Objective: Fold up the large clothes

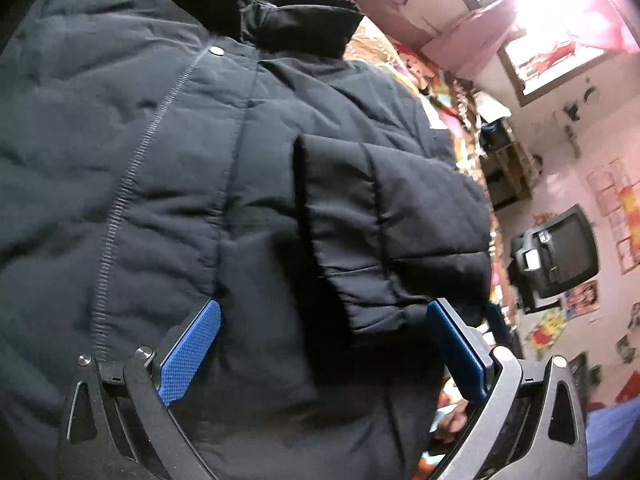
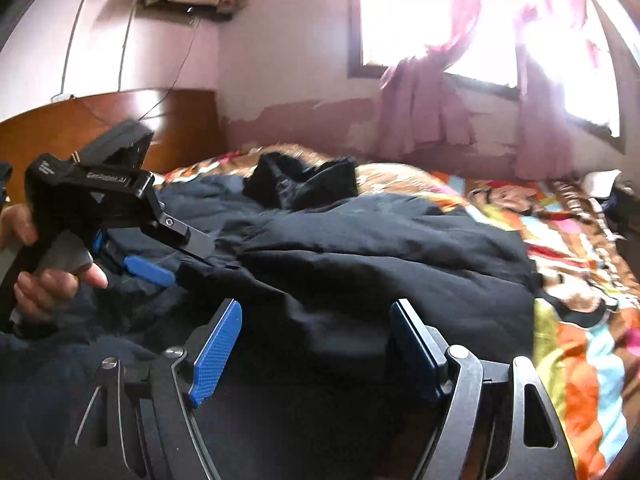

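A large dark navy puffer jacket [image 1: 168,168] lies spread on the bed, its zipper running up toward a black collar [image 1: 280,12]. One sleeve [image 1: 384,232] lies folded across the body. My left gripper [image 1: 324,344] is open, its blue pads just above the jacket near the sleeve cuff. In the right wrist view the jacket [image 2: 380,248] fills the middle of the bed. My right gripper [image 2: 316,344] is open, low over the jacket's near edge. The left gripper [image 2: 160,256] shows at the left in a hand, jaws apart over the fabric.
A colourful patterned bedspread [image 2: 572,280] covers the bed. A wooden headboard [image 2: 80,124] stands at the back left. A window with pink curtains [image 2: 440,92] is behind the bed. An old television [image 1: 560,256] and shelves stand by the wall.
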